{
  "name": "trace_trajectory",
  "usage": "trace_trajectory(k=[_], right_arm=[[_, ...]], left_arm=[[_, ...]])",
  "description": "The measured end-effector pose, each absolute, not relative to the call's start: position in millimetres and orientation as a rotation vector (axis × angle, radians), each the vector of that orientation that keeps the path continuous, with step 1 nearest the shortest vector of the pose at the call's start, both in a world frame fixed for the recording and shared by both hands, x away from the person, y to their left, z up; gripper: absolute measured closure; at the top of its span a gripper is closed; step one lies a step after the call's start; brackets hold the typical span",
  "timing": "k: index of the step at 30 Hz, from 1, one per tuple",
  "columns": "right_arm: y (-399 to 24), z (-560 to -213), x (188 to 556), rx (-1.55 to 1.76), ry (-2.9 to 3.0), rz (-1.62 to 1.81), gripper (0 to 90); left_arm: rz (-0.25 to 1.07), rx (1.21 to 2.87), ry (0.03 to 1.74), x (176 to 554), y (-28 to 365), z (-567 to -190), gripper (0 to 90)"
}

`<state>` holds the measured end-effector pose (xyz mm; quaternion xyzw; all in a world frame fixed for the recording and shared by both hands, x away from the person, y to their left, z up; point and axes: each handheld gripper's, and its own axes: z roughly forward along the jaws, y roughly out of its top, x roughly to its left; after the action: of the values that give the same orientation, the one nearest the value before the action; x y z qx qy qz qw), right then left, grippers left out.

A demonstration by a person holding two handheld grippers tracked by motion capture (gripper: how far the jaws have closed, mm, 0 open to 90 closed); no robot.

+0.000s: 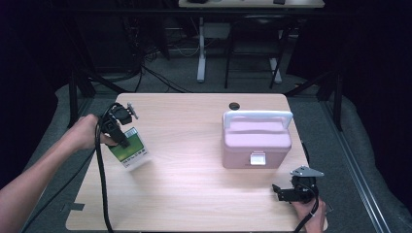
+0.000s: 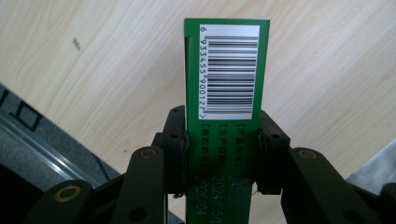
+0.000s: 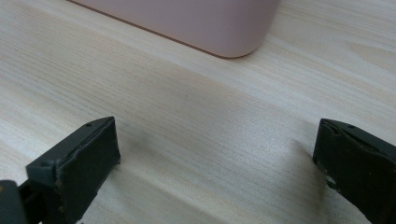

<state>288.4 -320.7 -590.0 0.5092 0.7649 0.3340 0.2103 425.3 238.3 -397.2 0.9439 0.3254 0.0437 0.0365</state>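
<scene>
A green and white carton (image 1: 130, 152) hangs over the table's left edge, held by my left gripper (image 1: 122, 141), which is shut on it. In the left gripper view the carton's narrow side with a barcode (image 2: 224, 70) rises between the two black jaws, whose pads press on both its faces. A pink lidded box (image 1: 256, 141) with a white handle and a white latch stands at the right of the table. My right gripper (image 1: 278, 191) rests near the front right corner, open, with bare wood between its fingers (image 3: 88, 158). The pink box's lower corner (image 3: 224, 28) lies ahead of it.
A small black disc (image 1: 234, 105) lies near the table's far edge (image 1: 204, 94). A black cable (image 1: 102, 184) trails from the left gripper across the table's left front. Desk legs and chairs stand on the floor beyond the table.
</scene>
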Motion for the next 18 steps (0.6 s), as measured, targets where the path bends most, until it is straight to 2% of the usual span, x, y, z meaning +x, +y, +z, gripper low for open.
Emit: trace_trajectory(k=[18], right_arm=[[-320.7, -590.0, 288.5, 1.413, 2.127, 0.928, 0.0]], left_arm=[[0.144, 2.854, 1.234, 444.1, 284.4, -411.0, 63.3]])
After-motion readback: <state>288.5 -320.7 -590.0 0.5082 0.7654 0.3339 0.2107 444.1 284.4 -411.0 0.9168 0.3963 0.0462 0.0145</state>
